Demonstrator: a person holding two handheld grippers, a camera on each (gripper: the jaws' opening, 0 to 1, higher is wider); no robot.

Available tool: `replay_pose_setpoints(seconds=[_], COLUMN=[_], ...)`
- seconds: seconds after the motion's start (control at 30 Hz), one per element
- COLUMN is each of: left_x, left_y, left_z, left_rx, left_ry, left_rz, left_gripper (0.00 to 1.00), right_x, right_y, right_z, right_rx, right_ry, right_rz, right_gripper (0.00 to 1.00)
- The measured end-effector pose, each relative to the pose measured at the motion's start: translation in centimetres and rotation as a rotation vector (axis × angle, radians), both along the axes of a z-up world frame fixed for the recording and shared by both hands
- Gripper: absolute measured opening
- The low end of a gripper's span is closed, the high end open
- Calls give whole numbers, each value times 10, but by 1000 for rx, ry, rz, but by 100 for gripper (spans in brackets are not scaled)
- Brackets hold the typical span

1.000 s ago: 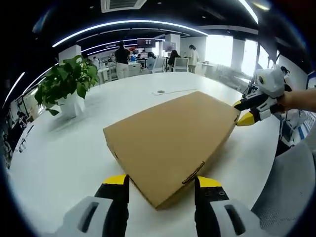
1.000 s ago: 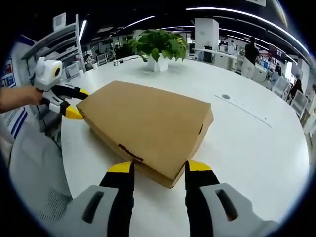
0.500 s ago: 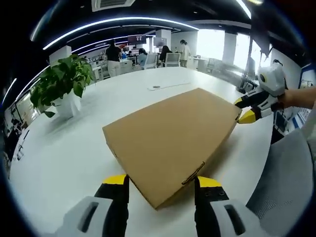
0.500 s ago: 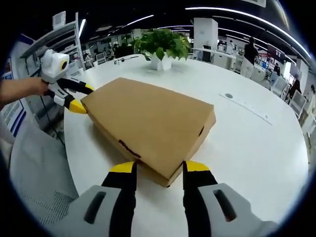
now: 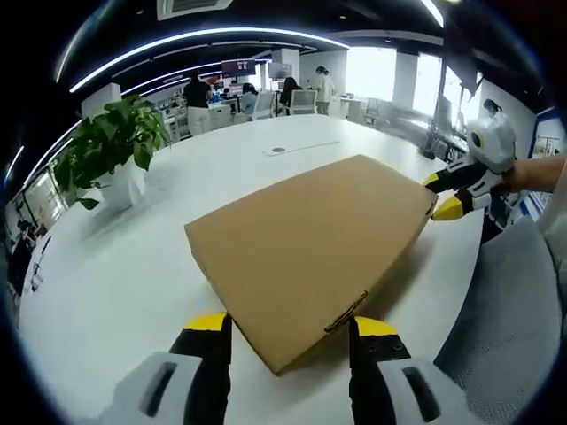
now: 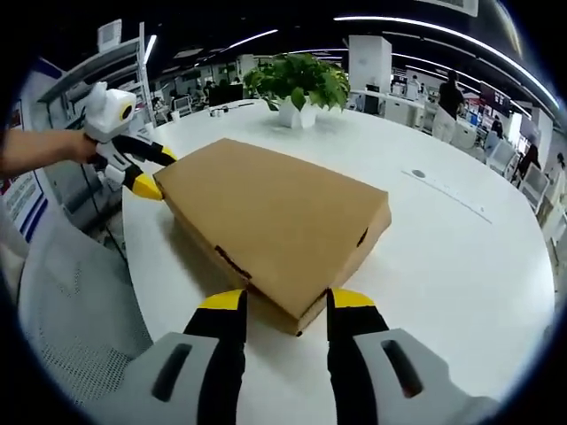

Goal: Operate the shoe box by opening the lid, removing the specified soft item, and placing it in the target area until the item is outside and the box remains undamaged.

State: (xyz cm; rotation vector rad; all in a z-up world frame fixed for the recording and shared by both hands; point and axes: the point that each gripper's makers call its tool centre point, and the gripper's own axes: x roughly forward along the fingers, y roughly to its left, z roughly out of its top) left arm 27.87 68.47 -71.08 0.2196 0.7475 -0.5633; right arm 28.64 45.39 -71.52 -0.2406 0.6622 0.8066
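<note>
On the bench [image 5: 106, 266]: shoe box [image 5: 310, 248] lid closed | left gripper [image 5: 288, 332], right gripper [image 6: 282, 305] open, straddling opposite corners, holding nothing | item not out.

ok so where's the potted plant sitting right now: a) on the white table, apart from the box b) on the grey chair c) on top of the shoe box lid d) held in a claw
a, the potted plant stands on the white table well clear of the closed shoe box, with bare tabletop between them; the right gripper view shows the same gap.
</note>
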Motion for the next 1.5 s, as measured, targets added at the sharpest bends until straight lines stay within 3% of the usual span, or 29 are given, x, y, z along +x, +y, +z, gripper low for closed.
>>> replay_pose_setpoints(seconds=[0.5,1.0,1.5], left_x=[-14,-13,-17], left_y=[12,14,9], left_z=[3,3,15], left_rx=[22,38,-2], left_ry=[15,35,67], left_rz=[-30,-44,-57], left_gripper=[54,55,67], right_x=[-23,-25,-28], right_y=[17,16,19], right_z=[0,1,17], right_rx=[18,24,66], right_ry=[-3,-12,-10], right_rz=[32,36,26], right_gripper=[31,30,34])
